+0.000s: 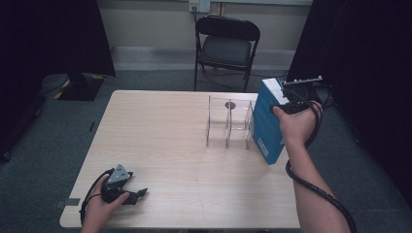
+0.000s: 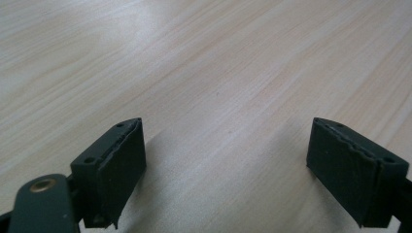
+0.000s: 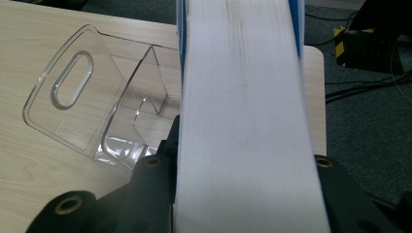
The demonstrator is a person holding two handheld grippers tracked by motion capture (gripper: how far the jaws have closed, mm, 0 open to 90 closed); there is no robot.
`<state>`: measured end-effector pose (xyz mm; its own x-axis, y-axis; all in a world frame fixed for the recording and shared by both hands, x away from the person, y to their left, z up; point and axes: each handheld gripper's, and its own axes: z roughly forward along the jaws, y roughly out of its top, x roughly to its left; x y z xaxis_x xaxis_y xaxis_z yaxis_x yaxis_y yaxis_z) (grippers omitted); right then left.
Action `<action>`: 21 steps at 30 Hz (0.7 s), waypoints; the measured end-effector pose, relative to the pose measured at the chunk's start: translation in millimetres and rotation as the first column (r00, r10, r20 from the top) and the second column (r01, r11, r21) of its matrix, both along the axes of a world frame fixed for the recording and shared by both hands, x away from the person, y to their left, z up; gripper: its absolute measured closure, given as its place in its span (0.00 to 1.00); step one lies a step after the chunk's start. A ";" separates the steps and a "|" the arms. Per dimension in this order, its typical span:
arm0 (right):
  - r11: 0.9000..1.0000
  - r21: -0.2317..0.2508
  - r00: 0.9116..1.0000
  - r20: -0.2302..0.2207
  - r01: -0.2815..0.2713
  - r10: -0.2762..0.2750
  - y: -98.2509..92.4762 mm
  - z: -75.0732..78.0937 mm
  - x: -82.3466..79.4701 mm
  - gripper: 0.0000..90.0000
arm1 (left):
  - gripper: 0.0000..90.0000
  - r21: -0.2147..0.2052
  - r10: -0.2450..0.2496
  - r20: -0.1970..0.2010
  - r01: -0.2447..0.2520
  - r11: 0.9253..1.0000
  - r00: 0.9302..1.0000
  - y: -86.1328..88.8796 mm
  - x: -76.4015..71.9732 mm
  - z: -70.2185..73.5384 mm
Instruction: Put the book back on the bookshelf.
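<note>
A blue-covered book [image 1: 267, 121] with white page edges [image 3: 243, 107] stands on end, slightly tilted, just right of a clear plastic divider rack [image 1: 228, 121] on the table's right side. My right gripper [image 1: 285, 103] holds the book from its upper right, jaws clamped on both covers [image 3: 245, 150]. In the right gripper view the rack [image 3: 97, 97] lies to the left of the book. Whether the book's lower corner touches the table I cannot tell. My left gripper [image 1: 138, 194] rests near the front left corner of the table, jaws wide apart over bare wood [image 2: 226, 160].
The light wood table [image 1: 170, 136] stretches bare between the two hands. A black folding chair [image 1: 226, 46] stands behind the far edge. Dark curtains hang at both sides, and a black stand base [image 1: 80, 87] sits on the floor at the far left.
</note>
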<state>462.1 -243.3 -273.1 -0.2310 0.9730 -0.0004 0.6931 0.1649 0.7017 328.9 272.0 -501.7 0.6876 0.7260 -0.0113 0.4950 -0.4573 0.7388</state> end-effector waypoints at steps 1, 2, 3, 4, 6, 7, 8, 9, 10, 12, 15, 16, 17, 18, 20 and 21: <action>1.000 -0.002 1.000 0.001 0.002 -0.002 0.7 -0.4 0.3 0.68 | 0.15 0.000 0.000 0.000 0.000 1.000 1.000 0.0 0.0 0.0; 1.000 -0.004 1.000 -0.001 0.001 -0.001 1.3 -0.9 0.8 0.68 | 0.15 0.000 0.000 0.000 0.000 1.000 1.000 0.0 0.0 0.0; 1.000 -0.006 1.000 -0.003 0.002 -0.002 1.8 -1.3 1.3 0.68 | 0.15 -0.001 0.000 0.000 0.000 1.000 1.000 0.0 0.0 0.0; 1.000 -0.005 1.000 -0.004 0.006 -0.006 2.4 -1.7 1.7 0.68 | 0.15 0.000 0.000 0.000 0.000 1.000 1.000 0.0 0.0 0.0; 1.000 0.002 1.000 -0.007 0.018 -0.018 2.5 -2.2 2.3 0.68 | 0.15 0.000 0.000 0.000 0.000 1.000 1.000 0.0 0.0 0.0; 1.000 -0.001 1.000 -0.005 0.010 -0.010 2.8 -2.3 2.7 0.68 | 0.15 -0.001 0.000 0.000 0.000 1.000 1.000 0.0 0.1 0.0; 1.000 -0.003 1.000 -0.003 0.008 -0.008 3.0 -2.3 3.0 0.68 | 0.15 0.000 0.000 0.000 0.000 1.000 1.000 0.0 0.0 0.0; 1.000 -0.004 1.000 -0.001 0.014 -0.014 3.3 -2.2 3.1 0.68 | 0.15 0.000 -0.001 0.000 0.001 1.000 1.000 0.0 0.0 0.0; 1.000 -0.003 1.000 -0.001 0.014 -0.014 3.0 -2.2 3.5 0.68 | 0.15 0.000 0.000 0.000 0.000 1.000 1.000 0.0 0.0 0.0; 1.000 -0.004 1.000 0.004 0.016 -0.016 3.1 -2.1 3.5 0.68 | 0.15 0.000 -0.001 0.000 0.001 1.000 1.000 0.0 0.0 0.0; 1.000 -0.002 1.000 0.007 0.019 -0.019 3.5 -2.1 3.7 0.68 | 0.15 0.000 0.000 0.000 0.000 1.000 1.000 0.0 0.0 0.0; 1.000 0.000 1.000 0.006 0.018 -0.018 3.3 -2.2 4.1 0.68 | 0.15 0.000 0.000 0.000 0.000 1.000 1.000 0.0 0.0 0.0; 1.000 0.005 1.000 0.006 0.024 -0.024 2.7 -2.3 4.2 0.68 | 0.15 0.000 0.000 0.000 0.000 1.000 1.000 0.0 0.0 0.0; 1.000 0.011 1.000 0.009 0.028 -0.028 2.3 -2.8 4.4 0.68 | 0.15 0.001 -0.003 0.000 0.003 1.000 1.000 0.0 -0.1 0.1; 0.999 0.015 0.999 0.010 0.033 -0.033 1.4 -3.2 4.6 0.68 | 0.15 0.001 -0.005 0.000 0.005 1.000 1.000 -0.1 -0.2 0.0; 0.999 0.013 0.999 0.012 0.032 -0.032 1.4 -3.3 4.8 0.68 | 0.15 0.001 -0.005 0.000 0.005 1.000 1.000 0.0 -0.2 0.1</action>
